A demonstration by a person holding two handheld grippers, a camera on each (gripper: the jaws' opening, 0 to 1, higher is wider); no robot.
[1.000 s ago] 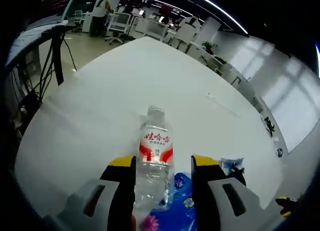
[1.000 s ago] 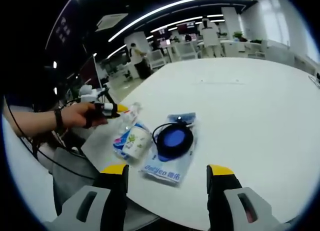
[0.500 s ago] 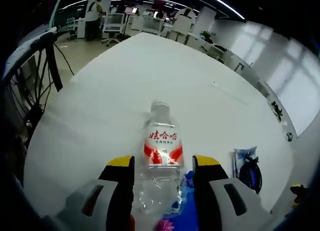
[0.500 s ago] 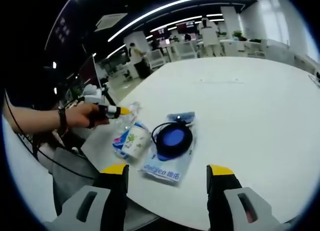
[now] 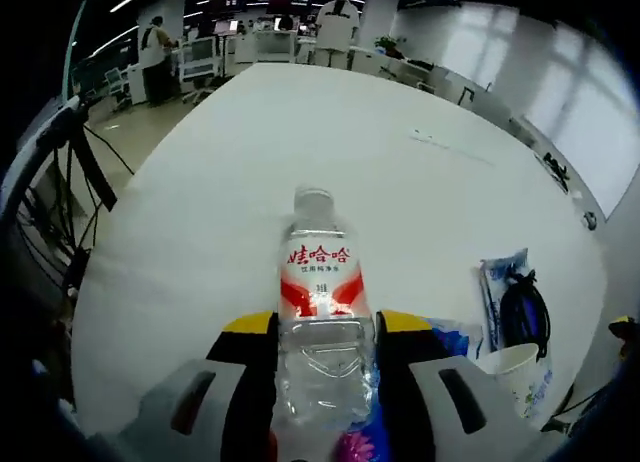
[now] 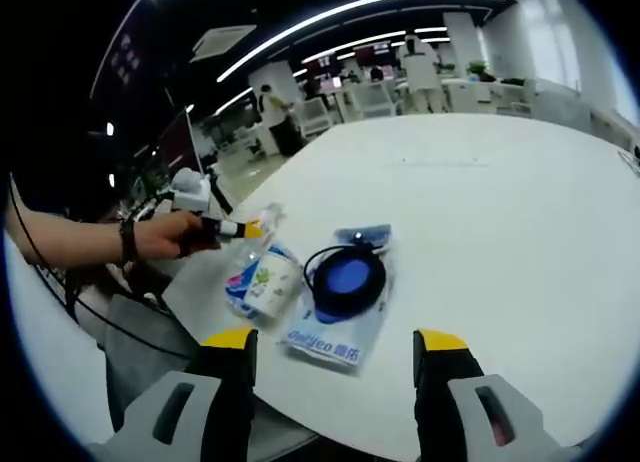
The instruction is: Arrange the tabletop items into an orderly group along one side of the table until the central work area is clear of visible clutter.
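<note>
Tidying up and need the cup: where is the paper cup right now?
In the right gripper view, the paper cup lies near the table's left edge, beside the blue packet, close to the left tongs.

You're working over a broad white table (image 6: 520, 202) with a rounded near edge. Close to that edge lies a flat blue-and-clear plastic packet (image 6: 343, 312) with a black coiled cable around a blue disc (image 6: 347, 278) inside it. Just beside it, towards your left hand, a white paper cup with a green print (image 6: 272, 282) lies on its side on a blue-and-white wrapper (image 6: 240, 278). Farther out, the tabletop carries a thin, faint strip (image 5: 440, 142), too small to identify.
</note>
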